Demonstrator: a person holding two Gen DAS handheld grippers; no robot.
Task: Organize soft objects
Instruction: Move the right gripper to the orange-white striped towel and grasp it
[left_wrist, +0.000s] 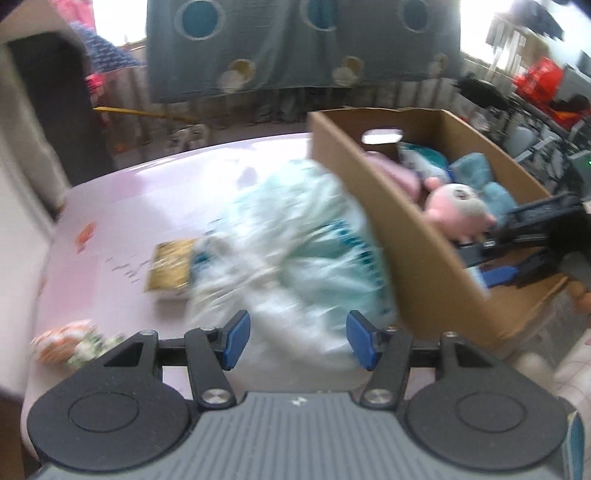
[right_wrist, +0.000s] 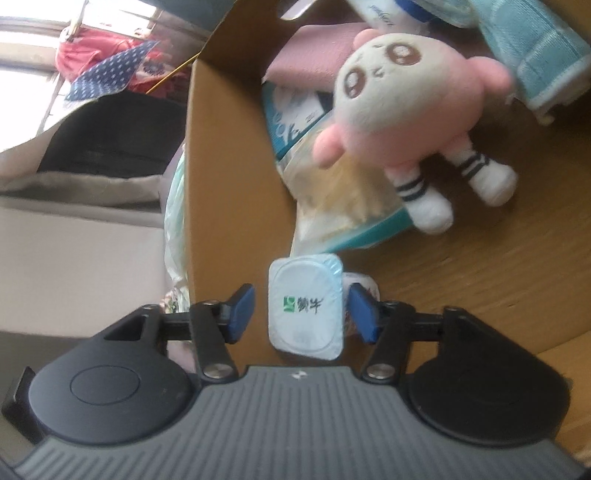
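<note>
Left wrist view, from left to right. Ahead and to the left of my left tool (left_wrist: 297, 339) a small orange-and-white soft bundle (left_wrist: 70, 341) lies on the pale surface (left_wrist: 110, 206); it is blurred and I cannot name it. Further ahead, still left of the tool's line, lies a flat gold-faced packet (left_wrist: 171, 269). Directly in front of the released left tool, whose blue pads stand apart with nothing pressed between them, sits a crinkled pale-green plastic pack (left_wrist: 295, 251), resting against the outer wall of the cardboard box (left_wrist: 406, 236). I judge this pack light, squashy and slippery-skinned; a hold across its nearer bulge, where the film can bunch between the pads, should serve better than a pinch at a taut face.

Right wrist view, from left to right. My right tool (right_wrist: 297, 312) is inside the box. A sealed cup with a white foil lid (right_wrist: 304, 308) stands between its pads; the left pad is clear of it, the right pad is close beside it, and I read the tool as released. I judge the cup thin-walled and easily crushed, its foil puncturable; the rim sides are the place to hold. Ahead of the tool lies a clear teal-edged pouch (right_wrist: 343, 199), and ahead and to the right a pink plush doll (right_wrist: 402, 110), soft throughout and graspable at the body. A blue towel (right_wrist: 524, 55) lies at far right.
</note>
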